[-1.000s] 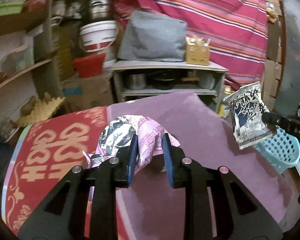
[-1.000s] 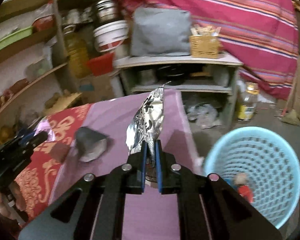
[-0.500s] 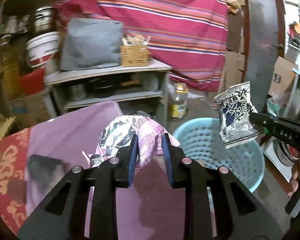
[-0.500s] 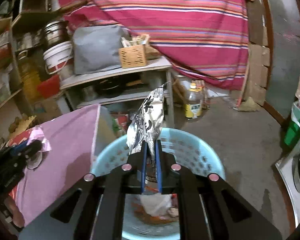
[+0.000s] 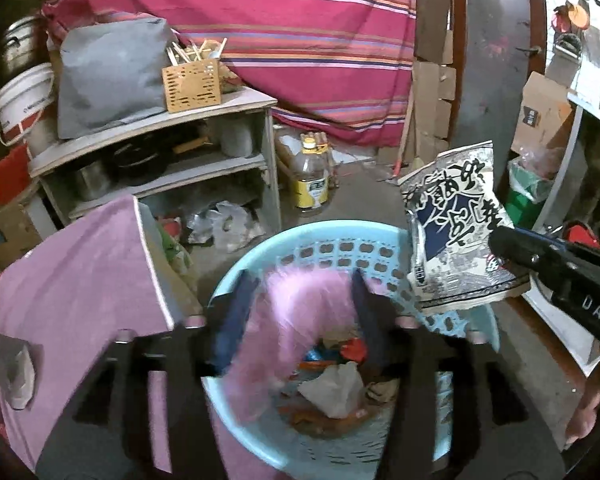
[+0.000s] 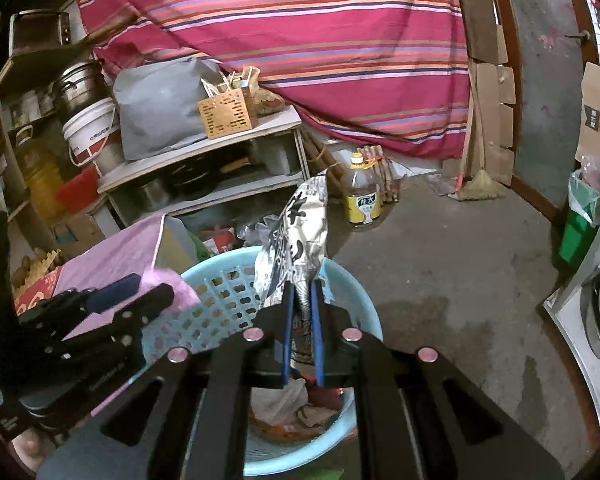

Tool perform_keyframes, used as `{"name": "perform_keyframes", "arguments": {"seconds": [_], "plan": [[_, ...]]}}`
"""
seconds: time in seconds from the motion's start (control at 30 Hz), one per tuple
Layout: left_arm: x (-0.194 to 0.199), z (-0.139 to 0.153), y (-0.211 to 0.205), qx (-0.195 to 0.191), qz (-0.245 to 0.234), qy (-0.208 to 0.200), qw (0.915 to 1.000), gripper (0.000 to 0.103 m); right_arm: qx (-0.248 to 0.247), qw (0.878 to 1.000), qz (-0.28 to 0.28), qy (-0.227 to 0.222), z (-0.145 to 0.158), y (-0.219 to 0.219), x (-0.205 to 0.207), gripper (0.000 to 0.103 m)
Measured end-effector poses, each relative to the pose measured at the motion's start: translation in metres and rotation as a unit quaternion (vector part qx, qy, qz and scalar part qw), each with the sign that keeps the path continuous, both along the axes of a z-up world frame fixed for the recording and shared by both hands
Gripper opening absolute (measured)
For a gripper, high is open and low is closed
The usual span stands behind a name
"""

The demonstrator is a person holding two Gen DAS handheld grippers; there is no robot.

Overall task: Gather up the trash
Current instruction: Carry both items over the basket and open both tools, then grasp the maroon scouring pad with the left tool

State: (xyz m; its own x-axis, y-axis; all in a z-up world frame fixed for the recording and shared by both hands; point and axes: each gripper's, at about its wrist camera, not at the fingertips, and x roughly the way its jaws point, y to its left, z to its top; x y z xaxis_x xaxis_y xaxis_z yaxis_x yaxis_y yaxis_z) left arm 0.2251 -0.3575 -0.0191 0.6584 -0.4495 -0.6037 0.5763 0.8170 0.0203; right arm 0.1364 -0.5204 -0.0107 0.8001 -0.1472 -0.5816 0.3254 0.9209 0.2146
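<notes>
Over the pale blue perforated basket [image 5: 260, 276] at lower centre, your left gripper [image 5: 300, 312] has just been spreading its jaws, so the crinkly pink wrapper [image 5: 296, 320] is a blur between them, falling free toward the trash below. Your right gripper [image 6: 300, 300] pinches the glossy printed snack bag [image 6: 300, 236] upright above the same rim, ready to drop.

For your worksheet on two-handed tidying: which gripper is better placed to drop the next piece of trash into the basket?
Right. The right gripper is shut on the wrapper above the basket. The left gripper has just been opening, its pink wrapper blurred between the jaws.
</notes>
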Motion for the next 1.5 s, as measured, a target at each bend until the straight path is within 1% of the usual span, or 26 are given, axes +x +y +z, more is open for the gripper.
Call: {"name": "perform_keyframes", "arguments": {"seconds": [0.07, 0.13, 0.2, 0.27, 0.33, 0.37, 0.43, 0.47, 0.5, 0.53, 0.57, 0.63, 0.7, 0.73, 0.83, 0.9, 0.97, 1.07, 1.13, 1.23, 1.3, 1.4, 1.43, 1.5], "plan": [[-0.001, 0.001, 0.006, 0.008, 0.013, -0.012, 0.9998, 0.072, -0.002, 1.0, 0.002, 0.003, -0.001, 0.002, 0.002, 0.009], [-0.003, 0.003, 0.015, 0.014, 0.024, -0.015, 0.9995, 0.073, -0.005, 1.0, 0.005, 0.005, -0.002, 0.008, 0.004, 0.009], [-0.003, 0.005, 0.025, 0.014, 0.033, -0.011, 0.9993, 0.081, -0.007, 1.0, 0.01, 0.008, -0.001, 0.014, 0.008, 0.009], [-0.006, 0.009, 0.042, 0.015, 0.049, -0.018, 0.9985, 0.086, -0.01, 1.0, 0.016, 0.013, -0.003, 0.017, 0.012, 0.009], [-0.01, 0.012, 0.062, 0.018, 0.063, -0.031, 0.9973, 0.089, -0.014, 0.999, 0.022, 0.026, -0.007, 0.025, 0.019, 0.009], [-0.01, 0.014, 0.071, 0.018, 0.07, -0.033, 0.9968, 0.091, -0.016, 0.999, 0.023, 0.033, -0.009, 0.029, 0.023, 0.012], [-0.009, 0.016, 0.093, 0.021, 0.084, -0.032, 0.9957, 0.092, -0.022, 0.998, 0.021, 0.047, -0.015, 0.036, 0.03, 0.013], [-0.008, 0.017, 0.104, 0.023, 0.093, -0.031, 0.995, 0.092, -0.023, 0.998, 0.024, 0.056, -0.018, 0.04, 0.035, 0.021], [-0.007, 0.018, 0.116, 0.025, 0.101, -0.031, 0.9941, 0.093, -0.023, 0.998, 0.025, 0.061, -0.02, 0.043, 0.037, 0.046], [-0.005, 0.019, 0.13, 0.027, 0.111, -0.031, 0.9929, 0.093, -0.027, 0.997, 0.024, 0.065, -0.021, 0.048, 0.041, 0.061], [-0.003, 0.019, 0.144, 0.029, 0.121, -0.031, 0.9917, 0.094, -0.035, 0.997, 0.022, 0.065, -0.021, 0.053, 0.042, 0.074], [0.001, 0.019, 0.179, 0.032, 0.148, -0.031, 0.988, 0.095, -0.055, 0.996, 0.02, 0.07, -0.018, 0.066, 0.045, 0.074], [0.006, 0.018, 0.205, 0.032, 0.168, -0.028, 0.9848, 0.097, -0.064, 0.995, 0.019, 0.067, -0.016, 0.076, 0.048, 0.081], [0.011, 0.017, 0.227, 0.035, 0.187, -0.025, 0.9815, 0.097, -0.067, 0.995, 0.02, 0.065, -0.015, 0.082, 0.05, 0.082], [0.023, 0.01, 0.27, 0.042, 0.225, -0.018, 0.9732, 0.098, -0.072, 0.995, 0.024, 0.06, -0.013, 0.1, 0.058, 0.088], [0.034, 0.001, 0.302, 0.042, 0.243, 0.004, 0.9691, 0.098, -0.076, 0.995, 0.027, 0.059, -0.012, 0.112, 0.063, 0.088], [0.04, -0.005, 0.325, 0.039, 0.257, 0.015, 0.9655, 0.098, -0.079, 0.995, 0.029, 0.057, -0.011, 0.127, 0.07, 0.089], [0.049, -0.018, 0.36, 0.028, 0.283, 0.034, 0.9581, 0.098, -0.077, 0.995, 0.03, 0.051, -0.01, 0.145, 0.077, 0.095], [0.057, -0.029, 0.376, 0.025, 0.285, 0.057, 0.9565, 0.098, -0.074, 0.996, 0.031, 0.049, -0.011, 0.159, 0.083, 0.096], [0.065, -0.041, 0.39, 0.035, 0.288, 0.071, 0.9544, 0.098, -0.072, 0.995, 0.041, 0.05, -0.013, 0.184, 0.091, 0.097], [0.07, -0.049, 0.394, 0.037, 0.283, 0.087, 0.9545, 0.098, -0.073, 0.995, 0.049, 0.05, -0.014, 0.2, 0.097, 0.098], [0.076, -0.062, 0.398, 0.049, 0.287, 0.104, 0.9509, 0.098, -0.078, 0.994, 0.065, 0.05, -0.016, 0.22, 0.103, 0.098], [0.078, -0.065, 0.4, 0.048, 0.287, 0.112, 0.9502, 0.097, -0.08, 0.993, 0.072, 0.051, -0.017, 0.23, 0.106, 0.098], [0.08, -0.067, 0.403, 0.033, 0.281, 0.127, 0.9506, 0.096, -0.082, 0.992, 0.078, 0.054, -0.018, 0.241, 0.11, 0.098]]}}
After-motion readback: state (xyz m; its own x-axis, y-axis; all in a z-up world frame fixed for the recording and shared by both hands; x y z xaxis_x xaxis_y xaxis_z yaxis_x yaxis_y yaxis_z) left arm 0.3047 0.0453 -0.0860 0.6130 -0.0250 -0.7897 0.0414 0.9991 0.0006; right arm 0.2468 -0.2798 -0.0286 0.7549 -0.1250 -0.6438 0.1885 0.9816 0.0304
